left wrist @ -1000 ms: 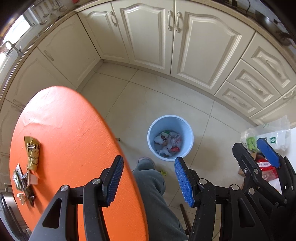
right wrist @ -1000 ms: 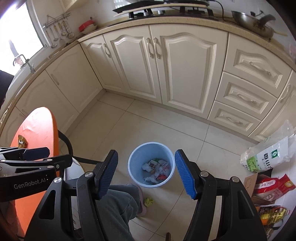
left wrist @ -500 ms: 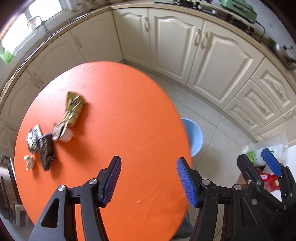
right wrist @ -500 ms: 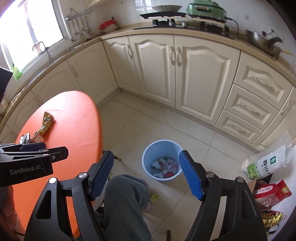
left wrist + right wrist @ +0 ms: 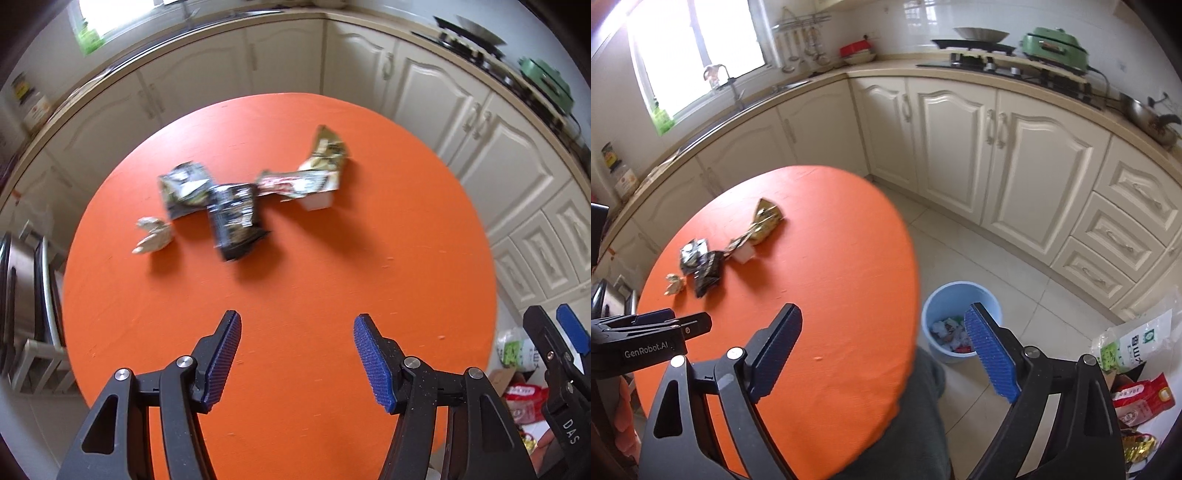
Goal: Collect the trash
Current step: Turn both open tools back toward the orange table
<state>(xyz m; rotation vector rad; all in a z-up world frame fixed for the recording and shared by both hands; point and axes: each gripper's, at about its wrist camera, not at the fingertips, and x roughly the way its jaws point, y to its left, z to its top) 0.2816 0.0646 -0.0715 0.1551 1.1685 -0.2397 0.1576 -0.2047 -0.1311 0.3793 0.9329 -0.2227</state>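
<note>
Several crumpled wrappers lie on the round orange table [image 5: 295, 280]: a black packet [image 5: 236, 221], a dark green one [image 5: 183, 188], a gold one [image 5: 327, 151] and a small pale scrap [image 5: 151, 240]. Beside them stands a small white block [image 5: 317, 197]. My left gripper [image 5: 295, 350] hovers open over the table's near half, nothing between its fingers. My right gripper [image 5: 882, 347] hangs over the table's right edge, its jaws opening and empty. The blue bin [image 5: 960, 314] with trash inside stands on the floor to the right of the table [image 5: 812, 295]; the wrappers [image 5: 705, 266] show there too.
Cream kitchen cabinets [image 5: 997, 147] curve round the room behind the table. Food bags [image 5: 1134, 343] lie on the floor at right. A person's trousered knee [image 5: 919, 406] sits under the table's near edge. A metal rack [image 5: 33, 314] stands left of the table.
Both grippers swung left from above the bin to over the table, bringing the wrappers into view ahead. The right gripper's jaws have widened; the left's hardly changed.
</note>
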